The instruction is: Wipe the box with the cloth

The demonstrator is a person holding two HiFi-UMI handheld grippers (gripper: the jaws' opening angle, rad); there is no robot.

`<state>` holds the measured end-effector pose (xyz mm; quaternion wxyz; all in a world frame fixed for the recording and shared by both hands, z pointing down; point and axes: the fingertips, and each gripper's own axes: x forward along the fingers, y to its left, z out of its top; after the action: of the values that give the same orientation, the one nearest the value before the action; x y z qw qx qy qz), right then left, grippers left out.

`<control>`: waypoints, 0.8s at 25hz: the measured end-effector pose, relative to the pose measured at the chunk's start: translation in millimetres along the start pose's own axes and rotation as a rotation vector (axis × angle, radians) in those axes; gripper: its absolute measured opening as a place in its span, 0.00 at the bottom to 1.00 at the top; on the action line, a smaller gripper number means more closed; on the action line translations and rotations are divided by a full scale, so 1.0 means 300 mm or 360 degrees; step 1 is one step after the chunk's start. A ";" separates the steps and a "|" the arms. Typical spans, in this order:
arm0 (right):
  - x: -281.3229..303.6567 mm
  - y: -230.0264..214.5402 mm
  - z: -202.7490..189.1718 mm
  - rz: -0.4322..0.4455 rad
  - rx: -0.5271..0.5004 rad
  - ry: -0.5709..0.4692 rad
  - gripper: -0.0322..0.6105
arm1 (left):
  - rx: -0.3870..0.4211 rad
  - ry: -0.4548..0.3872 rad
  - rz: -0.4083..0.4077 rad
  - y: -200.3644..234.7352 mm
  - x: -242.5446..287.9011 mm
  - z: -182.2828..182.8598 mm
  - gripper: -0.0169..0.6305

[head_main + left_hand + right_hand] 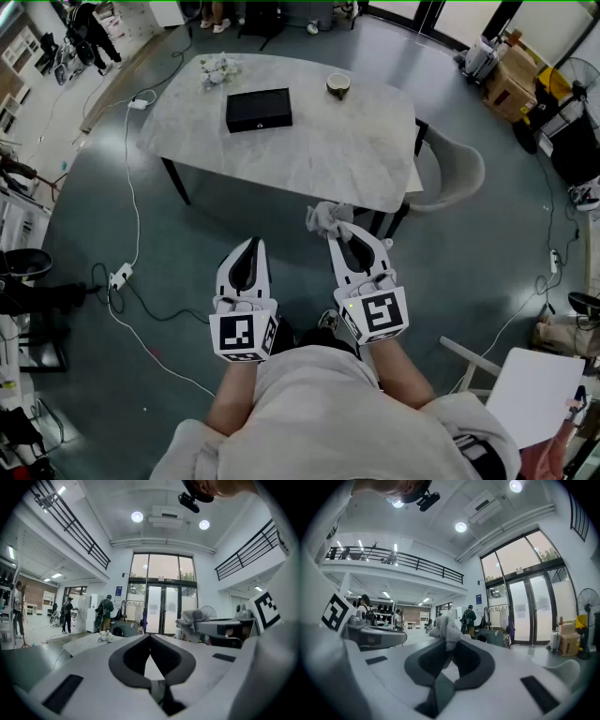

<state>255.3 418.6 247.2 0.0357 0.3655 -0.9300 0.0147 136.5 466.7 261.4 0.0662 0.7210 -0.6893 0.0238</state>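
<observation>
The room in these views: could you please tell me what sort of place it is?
Probably a high-ceilinged workshop or studio hall: tall glass entrance doors, a railed mezzanine, and cables trailing over the floor beside a marble-topped table.

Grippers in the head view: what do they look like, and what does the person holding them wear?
The left gripper and right gripper match: white shells tapering to a point, with black padding lining the jaws round a teardrop-shaped gap. Each carries a cube at the back with black-and-white square markers. No cables show on them. The person wears a light short-sleeved top.
</observation>
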 end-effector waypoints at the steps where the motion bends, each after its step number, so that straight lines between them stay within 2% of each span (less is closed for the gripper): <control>1: 0.003 -0.001 -0.003 0.0000 0.0023 -0.0005 0.12 | 0.0001 0.0001 -0.0004 0.000 0.002 -0.002 0.06; 5: 0.059 0.045 -0.010 -0.0006 0.0073 -0.0011 0.13 | -0.0009 0.0011 -0.0017 0.076 0.003 -0.009 0.06; 17: 0.274 0.204 -0.007 -0.0127 0.0011 -0.0002 0.13 | -0.0016 0.0033 -0.0103 0.390 0.002 -0.026 0.06; 20: 0.319 0.225 -0.030 -0.0139 0.0018 0.0043 0.13 | -0.0058 0.0069 -0.0129 0.432 0.033 -0.047 0.06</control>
<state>139.9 403.6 263.6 0.0469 0.4057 -0.9125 0.0232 8.5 453.5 284.7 0.0951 0.7463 -0.6584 0.0241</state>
